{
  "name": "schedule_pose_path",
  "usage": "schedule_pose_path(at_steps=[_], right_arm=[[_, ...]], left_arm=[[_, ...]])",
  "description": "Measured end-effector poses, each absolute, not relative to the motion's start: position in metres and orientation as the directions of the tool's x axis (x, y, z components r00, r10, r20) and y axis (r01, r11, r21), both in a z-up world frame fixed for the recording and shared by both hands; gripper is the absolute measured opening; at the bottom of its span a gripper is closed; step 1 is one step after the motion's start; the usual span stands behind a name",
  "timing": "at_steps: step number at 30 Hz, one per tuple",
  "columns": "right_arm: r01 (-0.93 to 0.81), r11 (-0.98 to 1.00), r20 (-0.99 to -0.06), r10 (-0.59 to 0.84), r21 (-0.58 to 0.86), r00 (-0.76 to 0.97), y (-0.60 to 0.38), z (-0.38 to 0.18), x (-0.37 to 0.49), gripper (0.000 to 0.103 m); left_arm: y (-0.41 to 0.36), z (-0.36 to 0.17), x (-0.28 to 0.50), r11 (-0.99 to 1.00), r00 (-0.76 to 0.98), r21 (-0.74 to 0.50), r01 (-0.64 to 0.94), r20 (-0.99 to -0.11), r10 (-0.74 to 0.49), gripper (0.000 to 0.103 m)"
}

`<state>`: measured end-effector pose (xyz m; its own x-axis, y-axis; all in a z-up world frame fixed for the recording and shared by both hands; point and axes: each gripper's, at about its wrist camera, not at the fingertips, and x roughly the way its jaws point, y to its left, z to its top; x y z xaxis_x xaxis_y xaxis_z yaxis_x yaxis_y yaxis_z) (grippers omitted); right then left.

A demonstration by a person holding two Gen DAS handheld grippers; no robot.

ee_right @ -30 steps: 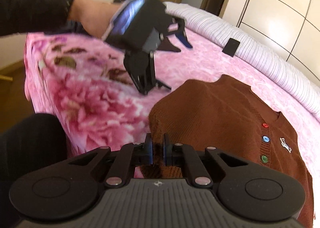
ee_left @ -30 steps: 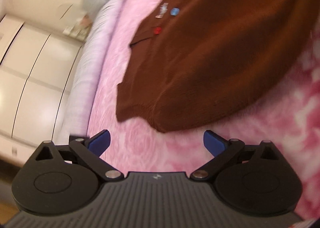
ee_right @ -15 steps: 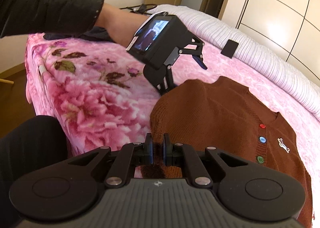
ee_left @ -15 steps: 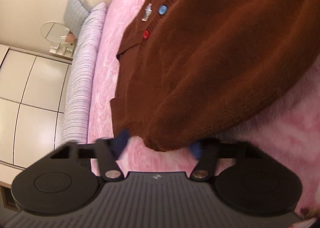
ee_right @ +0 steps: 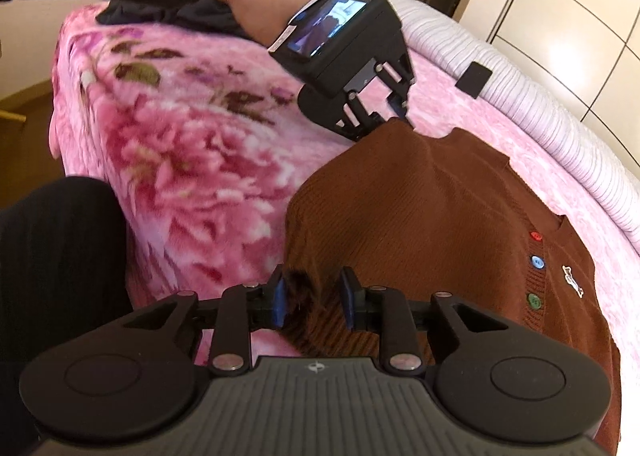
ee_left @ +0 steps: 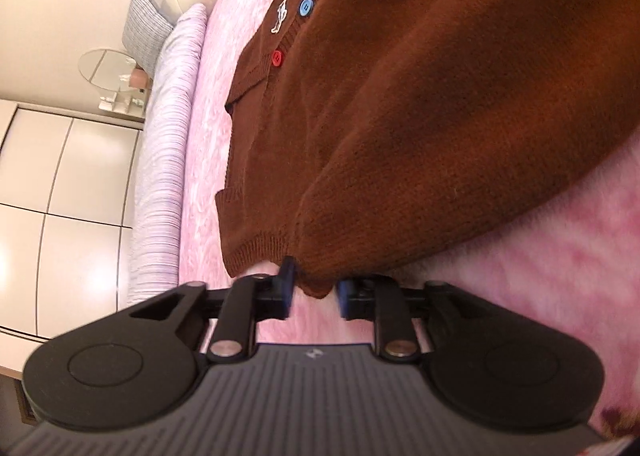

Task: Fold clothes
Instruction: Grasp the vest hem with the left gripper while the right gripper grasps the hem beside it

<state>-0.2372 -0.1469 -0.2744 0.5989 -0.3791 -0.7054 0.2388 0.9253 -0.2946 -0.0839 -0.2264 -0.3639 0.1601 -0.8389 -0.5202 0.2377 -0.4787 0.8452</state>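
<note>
A brown knit cardigan with red, blue and green buttons lies on the bed. In the right wrist view the cardigan spreads from near to far. My left gripper is closing on the cardigan's corner, and knit fills the gap between its blue pads. From the right wrist view the left gripper sits at the garment's far corner, held by a person's hand. My right gripper is opening at the near hem. The fabric still lies between its parted pads, and they no longer pinch it.
A pink floral blanket covers the bed. A lilac striped bolster runs along its side, with a small black object on it. White wardrobe doors stand beyond. A dark garment lies at the far end.
The left gripper came down to the cardigan's corner and narrowed from wide open around it. The right gripper's jaws, earlier shut on the hem, have parted.
</note>
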Motion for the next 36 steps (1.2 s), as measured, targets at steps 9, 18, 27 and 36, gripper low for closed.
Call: schedule_pose_path(at_steps=[9,18,27,36], right_arm=[[0.220,0.939,-0.695,-0.343,-0.264,0.632,-0.142,-0.268,-0.234,0.006],[0.381,0.916,-0.544,-0.386,-0.128,0.745,-0.164,-0.226,-0.269,0.006],[0.634,0.773,-0.393,-0.571,0.039,0.721,-0.217,-0.197,-0.364,0.006],[0.821,0.491,-0.466,-0.677,0.292,0.571,-0.276,-0.242,-0.492,0.007]], left_arm=[[-0.227,-0.363,-0.083,-0.469,0.154,0.856,0.220,-0.505,-0.849,0.006],[-0.276,-0.292,-0.115,-0.383,0.168,0.890,0.249,-0.429,-0.888,0.005],[-0.372,-0.250,-0.229,-0.393,0.110,0.910,0.132,-0.408,-0.907,0.005],[-0.462,-0.315,-0.352,-0.511,0.071,0.859,0.000,-0.510,-0.857,0.005]])
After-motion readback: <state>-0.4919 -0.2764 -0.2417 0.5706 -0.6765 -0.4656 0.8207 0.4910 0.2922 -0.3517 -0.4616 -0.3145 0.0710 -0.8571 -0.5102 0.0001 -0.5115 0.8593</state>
